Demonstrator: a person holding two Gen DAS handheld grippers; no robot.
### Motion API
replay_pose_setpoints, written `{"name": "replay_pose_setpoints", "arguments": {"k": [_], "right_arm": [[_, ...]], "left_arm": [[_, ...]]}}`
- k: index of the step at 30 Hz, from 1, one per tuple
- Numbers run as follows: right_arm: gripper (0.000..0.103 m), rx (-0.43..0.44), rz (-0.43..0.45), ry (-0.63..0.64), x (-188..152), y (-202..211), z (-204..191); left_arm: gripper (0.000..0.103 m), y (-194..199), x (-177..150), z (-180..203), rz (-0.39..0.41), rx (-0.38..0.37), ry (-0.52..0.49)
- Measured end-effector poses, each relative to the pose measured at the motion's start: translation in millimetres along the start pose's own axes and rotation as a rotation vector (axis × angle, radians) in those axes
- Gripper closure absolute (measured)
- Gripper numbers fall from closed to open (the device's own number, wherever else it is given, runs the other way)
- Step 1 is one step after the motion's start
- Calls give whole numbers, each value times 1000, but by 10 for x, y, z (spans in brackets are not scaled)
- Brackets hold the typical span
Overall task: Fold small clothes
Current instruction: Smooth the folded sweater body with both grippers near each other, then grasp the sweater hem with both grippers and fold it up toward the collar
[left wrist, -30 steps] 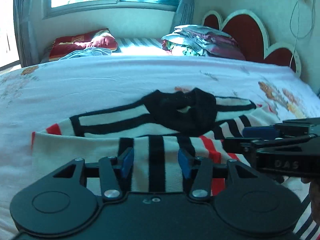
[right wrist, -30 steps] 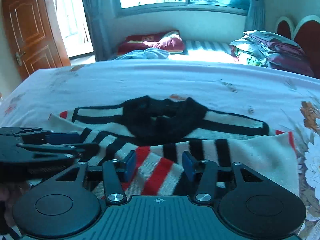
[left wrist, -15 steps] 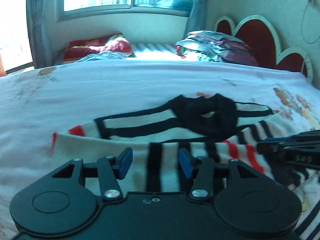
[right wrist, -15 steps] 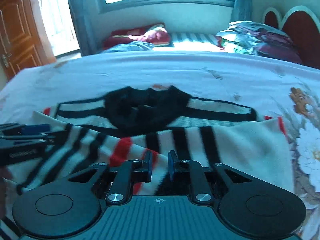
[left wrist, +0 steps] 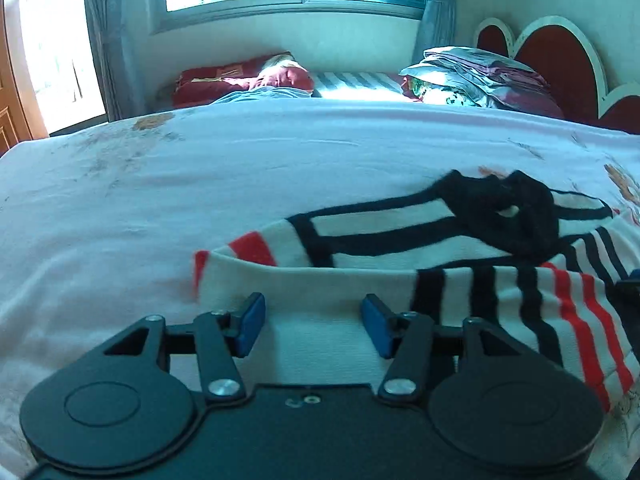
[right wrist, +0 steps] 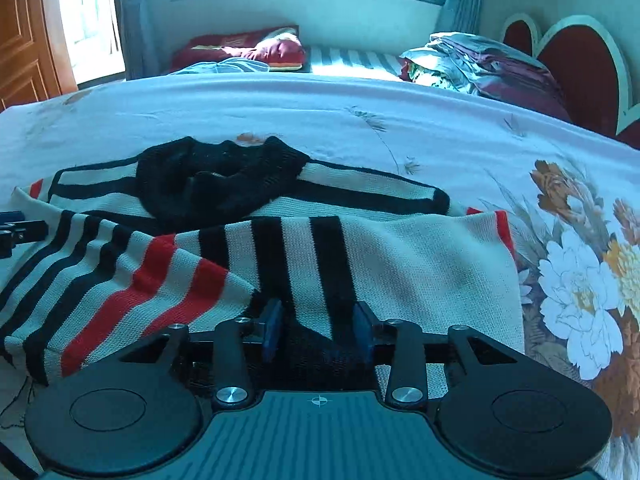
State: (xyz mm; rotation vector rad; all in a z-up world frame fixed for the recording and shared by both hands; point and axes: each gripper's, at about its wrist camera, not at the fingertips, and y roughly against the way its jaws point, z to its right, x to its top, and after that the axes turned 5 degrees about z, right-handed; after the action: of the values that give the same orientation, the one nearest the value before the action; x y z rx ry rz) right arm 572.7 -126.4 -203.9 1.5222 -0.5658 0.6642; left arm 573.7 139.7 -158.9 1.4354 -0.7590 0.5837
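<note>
A small cream sweater (left wrist: pixel 360 292) with black and red stripes and a black collar (left wrist: pixel 504 212) lies on the bed, its near part folded over. It also shows in the right wrist view (right wrist: pixel 400 256). My left gripper (left wrist: pixel 312 326) is open and empty, low over the sweater's near left edge. My right gripper (right wrist: pixel 318 330) is open, its blue pads (right wrist: pixel 272 330) on either side of the near folded edge with black-striped cloth between them. The tip of the left gripper shows at the left edge of the right wrist view (right wrist: pixel 16 232).
The bed has a pale floral sheet (left wrist: pixel 240 168). A red pillow (left wrist: pixel 240 80) and a pile of folded bedding (left wrist: pixel 480 76) lie at the far side by the red headboard (left wrist: pixel 560 52). A wooden door (right wrist: pixel 24 36) is at far left.
My right gripper shut briefly on the folded edge, then opened again. My left gripper has moved left along the sweater's near edge and stayed open.
</note>
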Motion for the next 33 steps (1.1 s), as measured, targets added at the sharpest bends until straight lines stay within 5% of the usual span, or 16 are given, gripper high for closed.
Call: {"name": "replay_pose_setpoints", "arguments": {"k": [4,10,17,33], "right_arm": [[65,30,53,-19,17,249,-46],[65,154,46,24,-145,404,-433],[65,-1,11,-15,-326,366,-122],[65,45,11,-28,-364,341,44]], "left_arm": [[48,250,3,-36,21,-35,52],[48,609,-290,658,61,-146,5],[45,595,-545,584,23,-62,-33],[44,610,-560,644,17,-8,-56]]}}
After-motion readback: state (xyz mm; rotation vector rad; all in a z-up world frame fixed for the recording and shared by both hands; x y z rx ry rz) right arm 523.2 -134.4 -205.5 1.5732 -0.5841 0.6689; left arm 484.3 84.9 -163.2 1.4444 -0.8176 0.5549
